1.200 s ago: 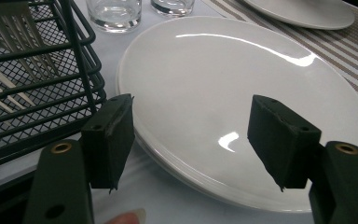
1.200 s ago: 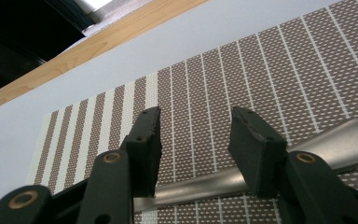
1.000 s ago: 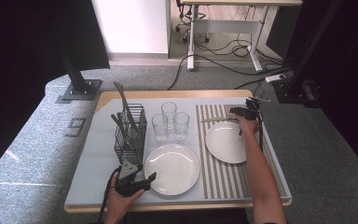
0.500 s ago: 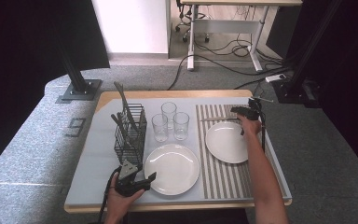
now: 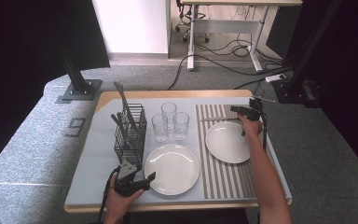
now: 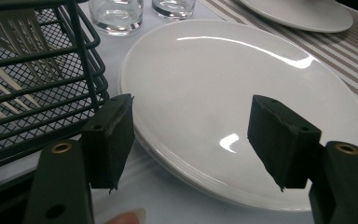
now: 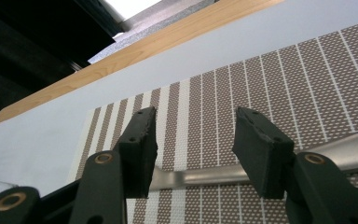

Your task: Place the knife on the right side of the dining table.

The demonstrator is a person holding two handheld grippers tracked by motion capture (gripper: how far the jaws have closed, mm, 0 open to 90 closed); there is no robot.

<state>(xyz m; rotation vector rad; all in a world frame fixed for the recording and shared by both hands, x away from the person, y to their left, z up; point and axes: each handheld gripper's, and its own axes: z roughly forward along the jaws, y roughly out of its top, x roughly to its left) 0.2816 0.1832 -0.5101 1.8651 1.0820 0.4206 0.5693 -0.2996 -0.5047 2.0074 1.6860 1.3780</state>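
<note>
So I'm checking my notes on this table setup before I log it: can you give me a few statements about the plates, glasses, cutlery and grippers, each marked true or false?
1. The right gripper is open over a silver metal cutlery handle lying on the brown striped placemat. True.
2. The left gripper is clamped on the round white plate. False: its jaws stand open around the plate's near rim.
3. Three clear drinking glasses stand between the black wire cutlery basket and the placemat. True.
4. The wire basket is empty. False: cutlery stands in it.
5. A second white plate lies on the placemat. True.
</note>
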